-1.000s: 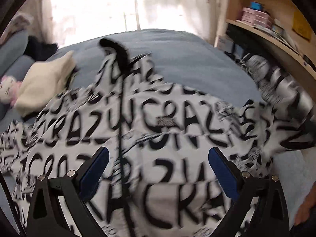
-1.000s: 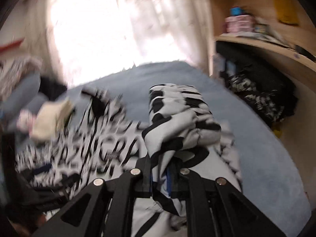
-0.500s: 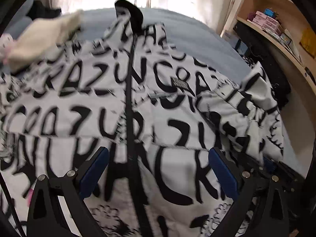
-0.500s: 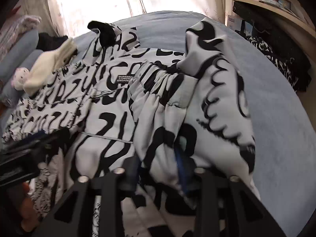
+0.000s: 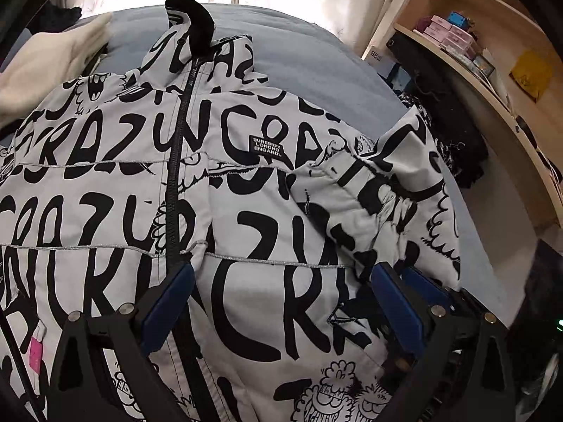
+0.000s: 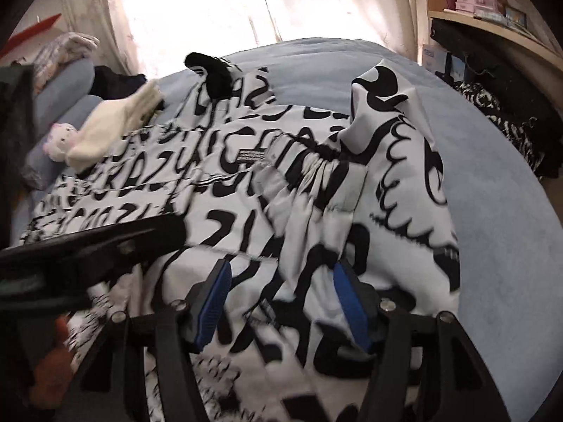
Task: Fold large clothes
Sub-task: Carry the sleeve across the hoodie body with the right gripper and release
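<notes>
Right tool (image 6: 281,299) has just been opening, sleeve (image 6: 369,204) loose between its jaws; left tool (image 5: 281,309) gapes over jacket (image 5: 123,176); puffy sleeve may spring back unfolded

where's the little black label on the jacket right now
In the left wrist view the label sits on the jacket chest, just right of the black zip and left of the folded-over sleeve.

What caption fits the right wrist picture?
Right gripper open, jaws just opening, over a sleeve folded onto the jacket.
</notes>
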### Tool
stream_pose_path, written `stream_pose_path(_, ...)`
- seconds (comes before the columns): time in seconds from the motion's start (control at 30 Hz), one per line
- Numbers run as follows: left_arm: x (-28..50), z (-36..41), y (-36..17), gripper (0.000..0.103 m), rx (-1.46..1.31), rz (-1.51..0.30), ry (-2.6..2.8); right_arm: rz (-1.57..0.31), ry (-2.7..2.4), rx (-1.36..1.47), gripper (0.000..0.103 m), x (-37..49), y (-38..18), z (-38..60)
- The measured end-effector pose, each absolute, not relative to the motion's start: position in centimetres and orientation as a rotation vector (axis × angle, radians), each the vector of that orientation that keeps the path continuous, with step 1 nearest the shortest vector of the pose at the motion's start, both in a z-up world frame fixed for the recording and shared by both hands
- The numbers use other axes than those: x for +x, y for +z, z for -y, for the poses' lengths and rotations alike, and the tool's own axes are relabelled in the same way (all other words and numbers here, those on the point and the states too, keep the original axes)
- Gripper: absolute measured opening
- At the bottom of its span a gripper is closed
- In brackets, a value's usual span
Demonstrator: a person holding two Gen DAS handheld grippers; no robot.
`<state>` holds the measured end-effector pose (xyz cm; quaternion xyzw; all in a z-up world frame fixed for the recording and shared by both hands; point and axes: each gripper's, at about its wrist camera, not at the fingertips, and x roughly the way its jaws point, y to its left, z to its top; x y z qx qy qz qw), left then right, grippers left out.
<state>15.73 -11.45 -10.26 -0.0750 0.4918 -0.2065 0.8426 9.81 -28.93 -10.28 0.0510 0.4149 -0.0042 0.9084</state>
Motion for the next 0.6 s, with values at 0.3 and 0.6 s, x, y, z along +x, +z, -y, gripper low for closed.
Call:
stream_pose_path(0.3,15.9,9.7,-9.8,0.100,-0.151,-1.038,-0.410,-0.808,0.220,0.038,0.061,9.5,-9.7,25.8)
stream_pose_path(0.6,17.4,8.6,-14.6,0.100,-0.341,-1.236,-0.535,-0.829,0.190,0.056,0.061,8.8,-9.5,26.3)
